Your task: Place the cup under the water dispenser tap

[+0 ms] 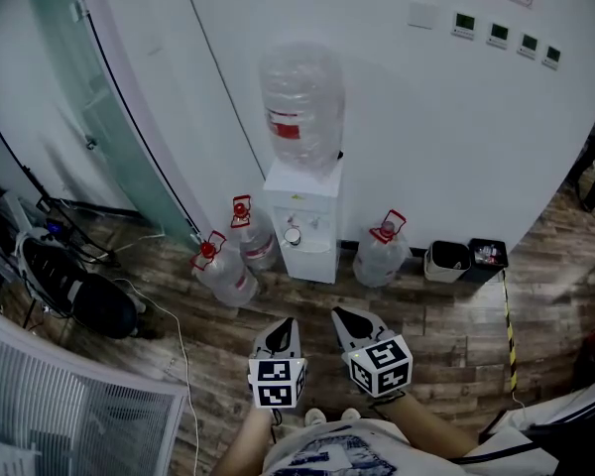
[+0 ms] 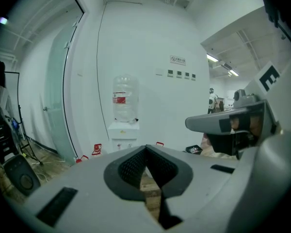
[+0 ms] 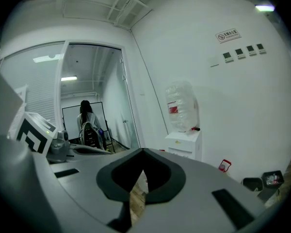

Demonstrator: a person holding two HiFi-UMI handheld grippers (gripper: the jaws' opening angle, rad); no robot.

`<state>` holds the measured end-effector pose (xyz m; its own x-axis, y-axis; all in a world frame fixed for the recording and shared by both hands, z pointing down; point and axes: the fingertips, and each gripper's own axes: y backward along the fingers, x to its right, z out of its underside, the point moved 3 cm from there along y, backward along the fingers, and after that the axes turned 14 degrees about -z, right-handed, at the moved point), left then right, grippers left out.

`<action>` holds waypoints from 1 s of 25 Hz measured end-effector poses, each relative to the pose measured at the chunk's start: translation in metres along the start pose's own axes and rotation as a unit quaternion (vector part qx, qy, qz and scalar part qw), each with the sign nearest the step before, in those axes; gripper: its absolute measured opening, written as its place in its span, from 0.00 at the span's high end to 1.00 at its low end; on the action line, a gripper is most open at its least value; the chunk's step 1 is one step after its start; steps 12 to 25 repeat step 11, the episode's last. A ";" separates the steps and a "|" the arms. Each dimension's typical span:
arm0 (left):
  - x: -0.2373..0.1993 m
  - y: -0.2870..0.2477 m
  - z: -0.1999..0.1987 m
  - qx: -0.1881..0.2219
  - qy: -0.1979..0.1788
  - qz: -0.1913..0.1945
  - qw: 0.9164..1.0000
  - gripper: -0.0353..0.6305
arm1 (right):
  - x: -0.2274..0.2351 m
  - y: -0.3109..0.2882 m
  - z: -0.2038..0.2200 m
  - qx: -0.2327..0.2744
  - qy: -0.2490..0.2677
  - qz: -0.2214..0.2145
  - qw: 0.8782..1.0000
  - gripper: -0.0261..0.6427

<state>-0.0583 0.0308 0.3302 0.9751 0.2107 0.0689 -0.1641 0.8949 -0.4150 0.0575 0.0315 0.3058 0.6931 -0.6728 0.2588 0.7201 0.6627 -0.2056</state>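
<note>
I am not finding the cup for certain: a small round thing (image 1: 293,235) is sitting in the front recess of the dispenser (image 1: 304,198), about where the taps would be. It may be the cup, but it is too small for me to tell. Neither gripper is carrying it. The left gripper (image 1: 285,325) is pressed together on nothing, and the right gripper (image 1: 341,315) is likewise closed tip to tip and bare. Both are hovering side by side over the floor (image 1: 446,315), pointing at the dispenser from well apart. So I am judging that either the placing is already done or the cup has yet to be fetched from out of view. A big bottle (image 1: 299,102) is sitting upside down on the dispenser. Two jugs (image 1: 226,271) (image 1: 250,231) are standing at its left, one jug (image 1: 380,251) at its right, and two bins (image 1: 446,259) further right by the wall. Nothing is blocking the straight path; the jugs are only narrowing the sides.
</note>
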 end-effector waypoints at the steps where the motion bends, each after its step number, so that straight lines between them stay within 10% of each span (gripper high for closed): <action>1: 0.000 0.000 0.000 0.000 -0.001 0.001 1.000 0.87 | 0.000 0.000 0.001 -0.001 0.000 0.000 1.000 0.93; 25: 0.006 0.001 -0.004 0.002 -0.013 0.007 1.000 0.87 | 0.001 0.003 0.002 -0.003 0.001 0.000 1.000 0.93</action>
